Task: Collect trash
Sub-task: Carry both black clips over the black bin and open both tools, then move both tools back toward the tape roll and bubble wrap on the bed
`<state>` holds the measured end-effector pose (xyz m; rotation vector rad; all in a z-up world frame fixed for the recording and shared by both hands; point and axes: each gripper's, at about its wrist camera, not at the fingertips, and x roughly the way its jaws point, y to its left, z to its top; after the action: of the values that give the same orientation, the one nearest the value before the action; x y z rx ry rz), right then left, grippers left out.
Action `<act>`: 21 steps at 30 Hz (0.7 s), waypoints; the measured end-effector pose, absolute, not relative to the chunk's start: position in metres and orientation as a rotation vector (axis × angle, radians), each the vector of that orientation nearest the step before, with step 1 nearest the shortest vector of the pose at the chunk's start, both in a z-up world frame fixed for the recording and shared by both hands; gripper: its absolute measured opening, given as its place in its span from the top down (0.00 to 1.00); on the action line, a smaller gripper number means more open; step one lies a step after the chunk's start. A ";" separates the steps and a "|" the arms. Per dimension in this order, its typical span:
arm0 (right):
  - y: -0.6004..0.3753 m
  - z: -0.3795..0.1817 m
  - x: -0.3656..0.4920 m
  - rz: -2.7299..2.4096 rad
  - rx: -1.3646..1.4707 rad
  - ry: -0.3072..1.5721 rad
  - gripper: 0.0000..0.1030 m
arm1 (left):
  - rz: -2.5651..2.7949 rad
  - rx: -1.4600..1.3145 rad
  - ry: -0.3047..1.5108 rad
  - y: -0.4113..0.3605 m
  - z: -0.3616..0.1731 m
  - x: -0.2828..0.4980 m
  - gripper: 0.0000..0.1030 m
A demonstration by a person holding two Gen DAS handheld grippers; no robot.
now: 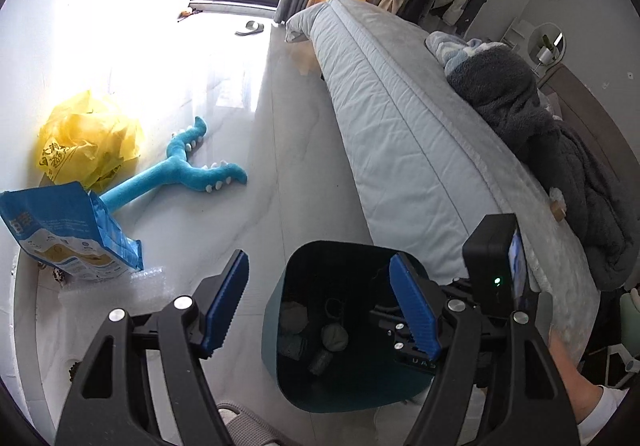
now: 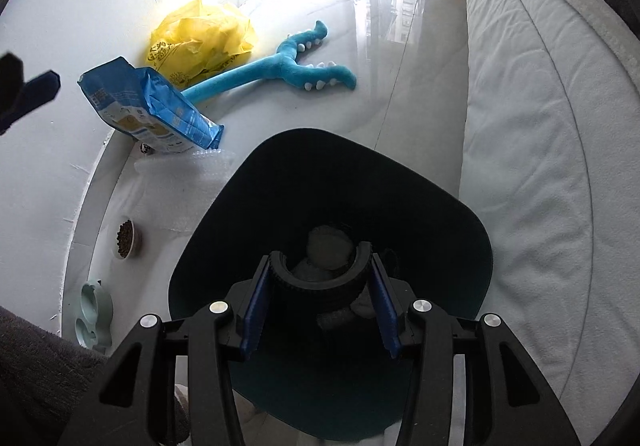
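Observation:
A dark teal bin stands on the floor beside the bed, with grey wads and other bits at its bottom. My right gripper points down into the bin's mouth, its blue pads shut on a black ribbed ring. My left gripper hangs open above the bin, nothing between its fingers; one of its fingers shows at the far left of the right wrist view. On the floor lie a crumpled yellow plastic bag, a blue pouch and clear bubble wrap.
A blue plush toy lies on the floor past the pouch. The bed runs along the right side with a dark blanket on it. A bowl of kibble and a green double bowl sit by the wall.

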<state>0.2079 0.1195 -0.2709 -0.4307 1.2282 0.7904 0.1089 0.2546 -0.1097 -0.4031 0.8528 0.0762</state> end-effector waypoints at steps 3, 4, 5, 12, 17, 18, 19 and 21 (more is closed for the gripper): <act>0.117 -0.274 0.207 0.795 -0.443 1.245 0.50 | 0.074 -0.394 0.804 0.252 -0.099 0.108 0.27; 0.116 -0.274 0.206 0.794 -0.448 1.248 0.48 | 0.073 -0.390 0.788 0.251 -0.096 0.108 0.27; 0.115 -0.274 0.206 0.791 -0.450 1.248 0.43 | 0.074 -0.383 0.771 0.249 -0.092 0.108 0.27; 0.104 -0.259 0.209 0.788 -0.421 1.227 0.37 | 0.059 -0.367 0.688 0.239 -0.073 0.107 0.27; 0.094 -0.233 0.210 0.806 -0.402 1.162 0.35 | 0.040 -0.384 0.637 0.229 -0.059 0.112 0.27; 0.090 -0.226 0.210 0.809 -0.396 1.142 0.34 | 0.036 -0.385 0.628 0.227 -0.056 0.114 0.26; 0.087 -0.220 0.211 0.812 -0.390 1.123 0.33 | 0.029 -0.387 0.616 0.224 -0.053 0.116 0.26; 0.078 -0.206 0.213 0.817 -0.378 1.080 0.32 | 0.017 -0.385 0.595 0.217 -0.046 0.120 0.26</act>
<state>0.2130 0.0778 -0.2063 -0.3778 1.0798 0.8168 0.1204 0.2171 -0.0463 -0.3850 0.5949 0.0174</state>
